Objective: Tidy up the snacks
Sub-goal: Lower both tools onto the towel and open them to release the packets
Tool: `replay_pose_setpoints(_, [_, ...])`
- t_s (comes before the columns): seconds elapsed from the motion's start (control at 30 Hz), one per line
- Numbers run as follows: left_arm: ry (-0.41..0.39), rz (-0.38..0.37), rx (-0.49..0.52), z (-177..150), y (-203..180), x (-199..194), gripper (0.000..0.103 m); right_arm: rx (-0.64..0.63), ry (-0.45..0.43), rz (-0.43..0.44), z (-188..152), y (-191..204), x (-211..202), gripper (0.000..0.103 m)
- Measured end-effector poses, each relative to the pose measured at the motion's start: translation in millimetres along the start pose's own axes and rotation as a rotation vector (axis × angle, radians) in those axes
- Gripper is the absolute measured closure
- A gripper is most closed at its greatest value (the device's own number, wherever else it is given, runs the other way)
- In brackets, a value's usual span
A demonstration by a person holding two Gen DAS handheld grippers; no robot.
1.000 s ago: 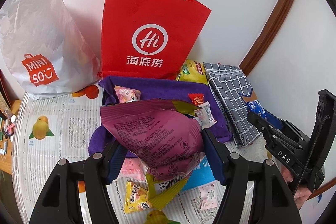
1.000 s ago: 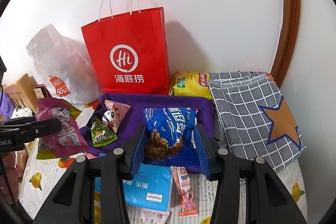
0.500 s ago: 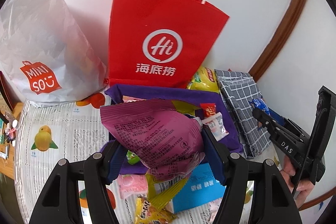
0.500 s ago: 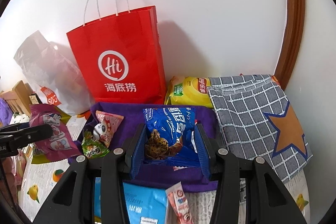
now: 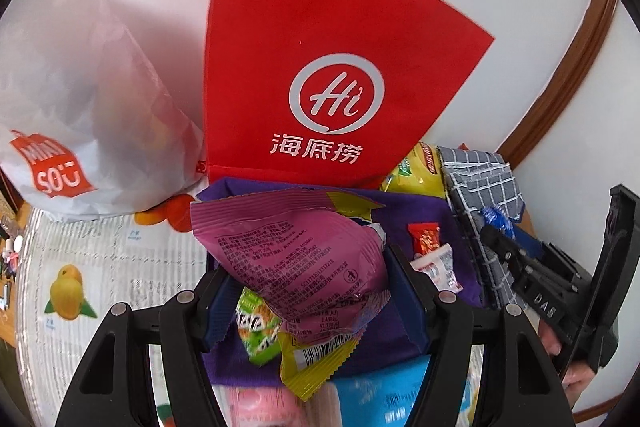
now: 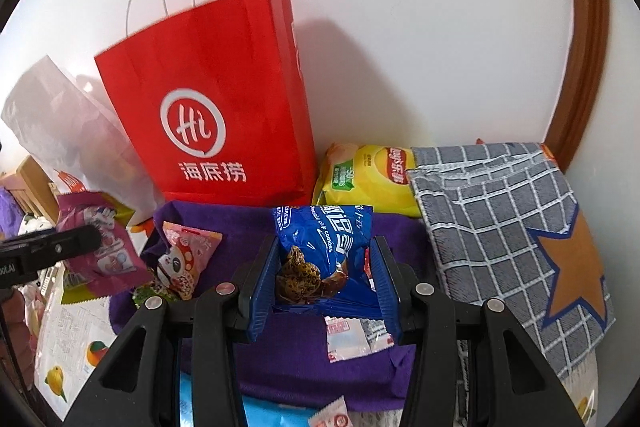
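Snacks are partly gathered, as we read it. Our left gripper (image 5: 304, 291) is clamped partway closed on a pink snack bag (image 5: 296, 251), and our right gripper (image 6: 326, 283) pinches a blue bag of chocolate chip cookies (image 6: 324, 243); both hang over the purple cloth bin (image 6: 304, 355).

Already lying in the bin we see a pink panda packet (image 6: 188, 259), a green packet (image 5: 256, 327), a small red sachet (image 5: 424, 237) and a white sachet (image 6: 352, 339). So a few items look placed, and the two bags we hold have not been set down yet. A light blue packet (image 5: 384, 391) and a small sachet (image 6: 334, 413) lie outside the bin's near edge, so more sorting appears left. A yellow Lay's chip bag (image 6: 368, 179) rests behind the bin by the wall.

Everything sits on a white tablecloth printed with fruit (image 5: 80, 267). A red Haidilao paper bag (image 5: 320, 67) and a white Miniso bag (image 5: 72, 99) stand against the white wall (image 6: 420, 27), a grey checked cloth bag with an orange star (image 6: 512, 235) lies to the right, and a brown wooden frame (image 6: 580, 47) curves up beside it.
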State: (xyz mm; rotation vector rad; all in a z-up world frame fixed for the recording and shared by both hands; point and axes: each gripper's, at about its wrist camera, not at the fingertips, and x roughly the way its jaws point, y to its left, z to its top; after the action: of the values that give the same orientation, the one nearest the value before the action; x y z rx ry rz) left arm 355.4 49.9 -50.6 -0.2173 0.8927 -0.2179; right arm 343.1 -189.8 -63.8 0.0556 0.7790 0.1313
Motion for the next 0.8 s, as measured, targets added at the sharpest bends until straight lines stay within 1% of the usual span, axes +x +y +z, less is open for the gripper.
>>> replay_pose_setpoints(0.17, [0.037, -0.004, -0.007, 3.2, 4.8, 25.9, 0.036, 0.009, 0.057, 0.018, -8.4, -1.0, 32.4, 0.057])
replay_pose_setpoints(0.23, [0.046, 0.004, 0.004, 3.2, 5.2, 32.0, 0.036, -0.013, 0.085, 0.014, -10.7, 1.8, 43.5, 0.057])
replay_pose_setpoints(0.3, [0.048, -0.008, -0.007, 1.9, 8.2, 35.1, 0.036, -0.024, 0.095, 0.016, -12.6, 4.1, 48.4, 0.057])
replay_pose_setpoints(0.33, [0.054, -0.010, -0.004, 1.5, 8.5, 36.8, 0.036, -0.036, 0.108, 0.031, -14.9, 6.5, 51.9, 0.057])
replay_pose_setpoints(0.43, [0.063, 0.003, -0.003, -0.1, 9.8, 41.6, 0.036, -0.076, 0.132, 0.037, -20.0, 14.0, 59.3, 0.057])
replay_pose_setpoints(0.5, [0.069, 0.000, -0.004, -0.5, 10.8, 43.4, 0.036, -0.093, 0.147, 0.043, -23.2, 18.0, 63.6, 0.057])
replay_pose_setpoints(0.8, [0.077, 0.015, 0.006, -3.0, 9.2, 48.4, 0.036, -0.134, 0.199, 0.069, -32.0, 27.7, 76.3, 0.057])
